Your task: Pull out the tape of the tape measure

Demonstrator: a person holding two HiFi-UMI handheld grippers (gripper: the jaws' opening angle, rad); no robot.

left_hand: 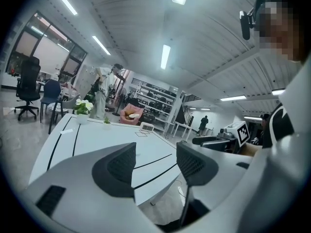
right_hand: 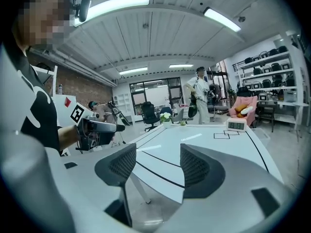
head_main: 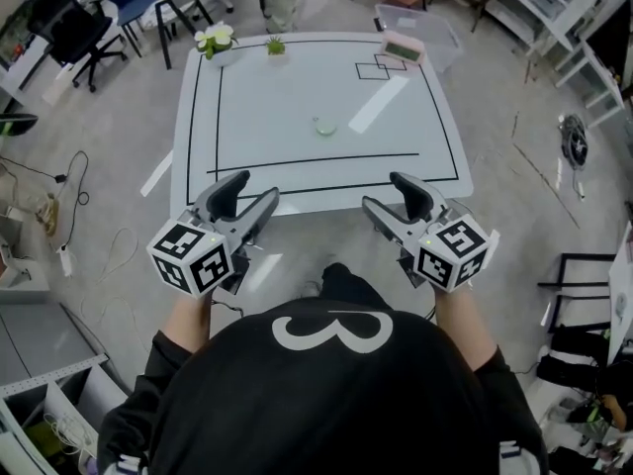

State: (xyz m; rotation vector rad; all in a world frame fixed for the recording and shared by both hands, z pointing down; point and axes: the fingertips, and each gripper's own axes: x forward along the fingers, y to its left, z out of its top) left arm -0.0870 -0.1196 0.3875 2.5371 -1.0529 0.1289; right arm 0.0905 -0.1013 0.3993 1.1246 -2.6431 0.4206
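The left tongs (head_main: 255,188) were released, their jaws apart with nothing between them. The right tongs (head_main: 381,191) were the same, spread and empty. Both hung at lower centre of the head view, just short of the tabletop's (head_main: 287,97) near edge and above the floor, with a gap between them.

The tape measure (head_main: 324,126) lay near the middle of the tabletop, a small, round, pale green disc lying flat. No pulled-out tape could be made out. It was well apart from both tongs.

Bare white surface lay all round it, inside a black outline (head_main: 218,117) that followed the tabletop's edges. At the far edge stood a pot of white flowers (head_main: 215,40) to the upper left, a small green plant (head_main: 276,46) beside it, and a pink clock (head_main: 401,47) to the upper right by two small drawn squares.

The clock's digits were too small to read. Each tongs carried a cube with square black-and-white markers (head_main: 193,255).
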